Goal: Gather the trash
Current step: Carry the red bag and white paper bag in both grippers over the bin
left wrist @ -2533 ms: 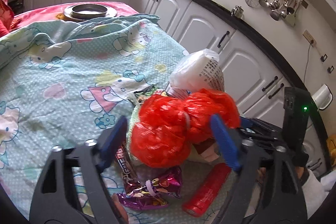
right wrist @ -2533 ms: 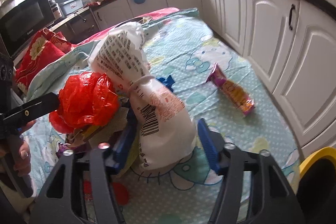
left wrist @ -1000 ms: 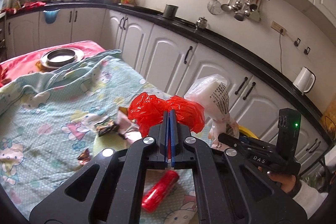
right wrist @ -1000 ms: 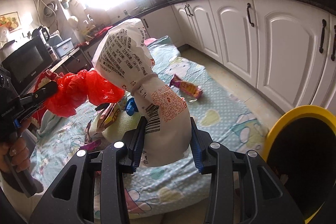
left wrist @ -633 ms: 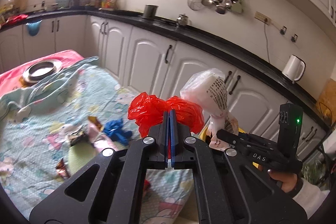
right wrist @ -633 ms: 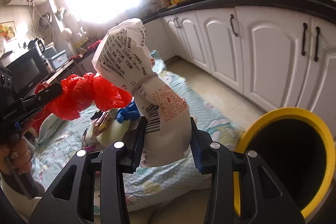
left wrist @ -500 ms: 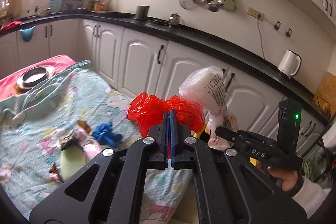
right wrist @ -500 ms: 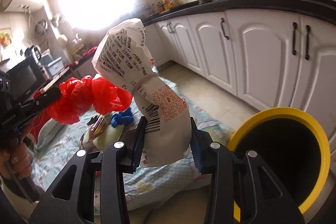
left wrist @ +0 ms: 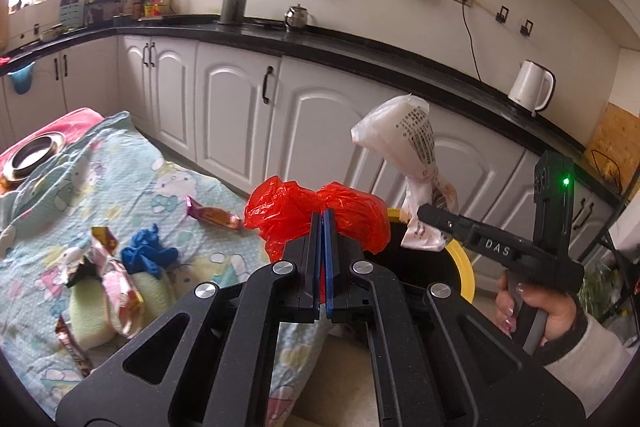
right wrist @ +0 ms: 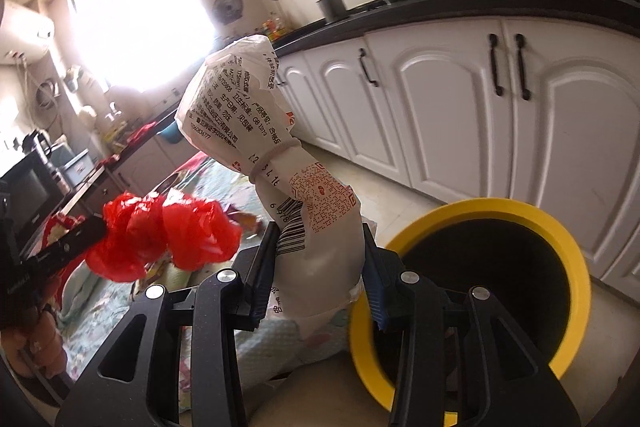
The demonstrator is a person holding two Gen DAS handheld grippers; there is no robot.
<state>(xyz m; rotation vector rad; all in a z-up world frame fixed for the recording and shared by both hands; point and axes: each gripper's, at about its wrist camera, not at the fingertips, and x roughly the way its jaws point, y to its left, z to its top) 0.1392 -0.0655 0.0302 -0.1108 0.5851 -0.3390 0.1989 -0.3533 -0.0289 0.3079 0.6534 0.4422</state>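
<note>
Left tool (left wrist: pixel 323 223): is being kept shut tight on the red bag (left wrist: pixel 316 213).
Right tool (right wrist: pixel 320 267): the white bag (right wrist: pixel 280 163) is being squeezed.
Bin (right wrist: pixel 576 259): is being neared.
Risk: bags being let go early, landing outside.

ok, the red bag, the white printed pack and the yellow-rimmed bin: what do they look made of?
Red bag: thin plastic film, glossy, translucent, crumpled.
White printed pack: soft plastic packaging, matte to slightly shiny, wrinkled, with printed text and a barcode.
Yellow-rimmed bin: probably moulded plastic, with a smooth, even yellow rim and a dark inside.
</note>
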